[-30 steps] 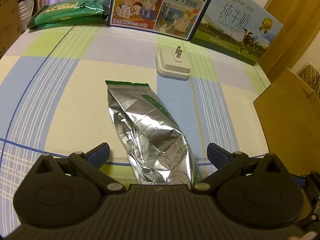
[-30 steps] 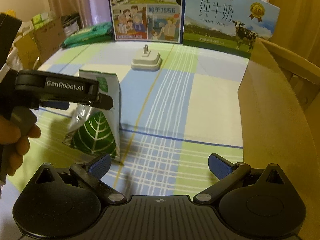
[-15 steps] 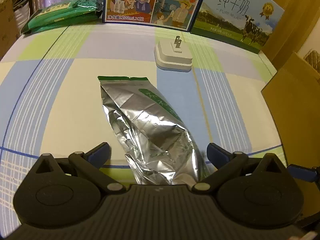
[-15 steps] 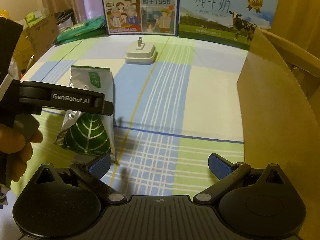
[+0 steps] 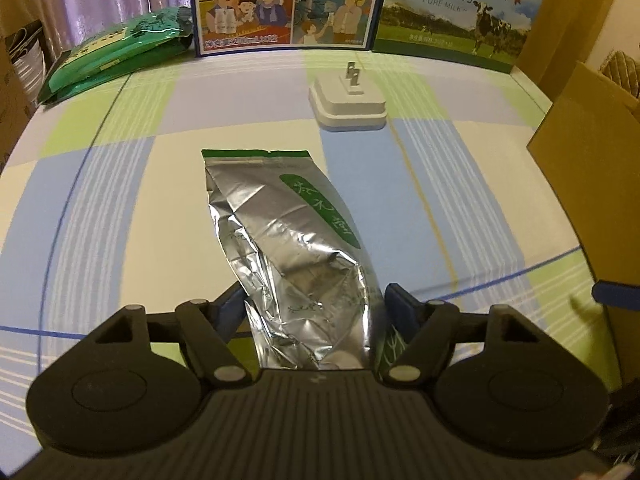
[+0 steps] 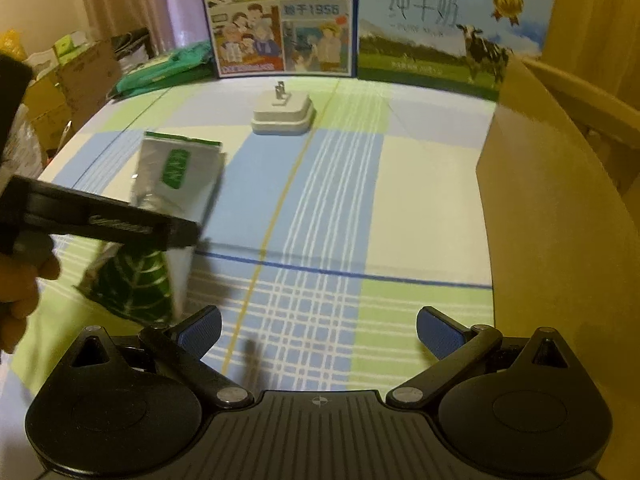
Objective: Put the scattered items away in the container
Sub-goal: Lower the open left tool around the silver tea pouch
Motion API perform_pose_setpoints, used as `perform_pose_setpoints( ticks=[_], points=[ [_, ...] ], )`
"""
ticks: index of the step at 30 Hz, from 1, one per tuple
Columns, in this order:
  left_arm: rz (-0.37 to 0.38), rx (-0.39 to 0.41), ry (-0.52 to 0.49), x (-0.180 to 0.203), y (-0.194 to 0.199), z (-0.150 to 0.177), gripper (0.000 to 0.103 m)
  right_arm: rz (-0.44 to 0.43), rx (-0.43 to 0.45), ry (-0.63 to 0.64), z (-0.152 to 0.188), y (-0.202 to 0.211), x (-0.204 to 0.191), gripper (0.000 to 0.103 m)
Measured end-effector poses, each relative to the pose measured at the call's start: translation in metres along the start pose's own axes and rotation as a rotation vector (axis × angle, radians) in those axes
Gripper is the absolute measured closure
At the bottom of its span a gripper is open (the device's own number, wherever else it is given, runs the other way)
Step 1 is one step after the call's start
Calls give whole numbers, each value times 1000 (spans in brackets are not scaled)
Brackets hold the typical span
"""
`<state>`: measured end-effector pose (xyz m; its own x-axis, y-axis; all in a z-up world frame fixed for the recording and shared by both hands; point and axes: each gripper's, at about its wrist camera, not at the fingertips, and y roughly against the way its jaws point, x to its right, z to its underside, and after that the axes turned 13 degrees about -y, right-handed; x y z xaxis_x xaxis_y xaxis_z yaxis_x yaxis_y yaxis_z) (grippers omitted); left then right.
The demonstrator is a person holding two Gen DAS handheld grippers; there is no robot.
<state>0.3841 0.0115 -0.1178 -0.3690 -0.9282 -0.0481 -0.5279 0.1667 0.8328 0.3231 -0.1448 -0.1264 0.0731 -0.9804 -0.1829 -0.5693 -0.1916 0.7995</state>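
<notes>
- Checked cloth (image 5: 120,208) in blue, green and cream covers the table; every item lies on it.
- Cardboard box (image 6: 560,216) stands at the right edge of the cloth, its brown wall facing the grippers; its inside is not visible.
- Milk cartons (image 5: 372,4), printed with a family scene and a cow, stand along the far edge.
- Green packets (image 5: 116,52) lie stacked at the far left corner, just beside the cartons.
- Left gripper (image 5: 314,310) has its fingers pressed against both sides of the pouch's near end. The right wrist view shows a hand (image 6: 20,292) holding this gripper from the left.
- Right gripper (image 6: 318,330) is spread wide with nothing between its blue pads (image 6: 434,334). It hovers over the cloth, left of the box.
- Foil pouch (image 5: 288,240), silver with a green label, extends away from the left gripper toward the charger. Its far end appears raised off the cloth in the right wrist view, which is blurred.
- White charger (image 5: 348,102) rests prongs-up beyond the pouch, apart from it and near the cartons.
</notes>
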Motion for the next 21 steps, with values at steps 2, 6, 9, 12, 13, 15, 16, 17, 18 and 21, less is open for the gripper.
perform_pose_setpoints(
  ticks=[2,6,9,12,13,15,16,17,18,21],
  points=[
    [-8,0,-6,-6,2,3,32,6,-4,-13,-1,0,3,2],
    [-11,6,-9,-18,4,9,28,-3,-12,-39,-4,-1,6,2],
    [-8,8,-12,-22,3,10,26,-13,-11,-38,-5,-4,3,2],
    [-9,8,-2,-23,1,7,26,-18,-5,-45,-8,-7,1,2],
    [-8,9,-1,-22,0,5,26,-21,-2,-52,-9,-8,1,2],
    [-14,7,-8,-22,-2,3,26,-22,4,-65,-11,-10,1,2],
    [-18,5,-17,-21,-3,3,27,-20,4,-68,-12,-11,2,2],
    [-27,3,-29,-20,-3,3,29,-17,4,-72,-13,-13,2,2],
    [-29,3,-40,-18,-3,3,31,-15,2,-75,-13,-14,3,2],
    [-25,6,-42,-18,-2,3,38,-11,-9,-78,-13,-17,2,2]
  ],
)
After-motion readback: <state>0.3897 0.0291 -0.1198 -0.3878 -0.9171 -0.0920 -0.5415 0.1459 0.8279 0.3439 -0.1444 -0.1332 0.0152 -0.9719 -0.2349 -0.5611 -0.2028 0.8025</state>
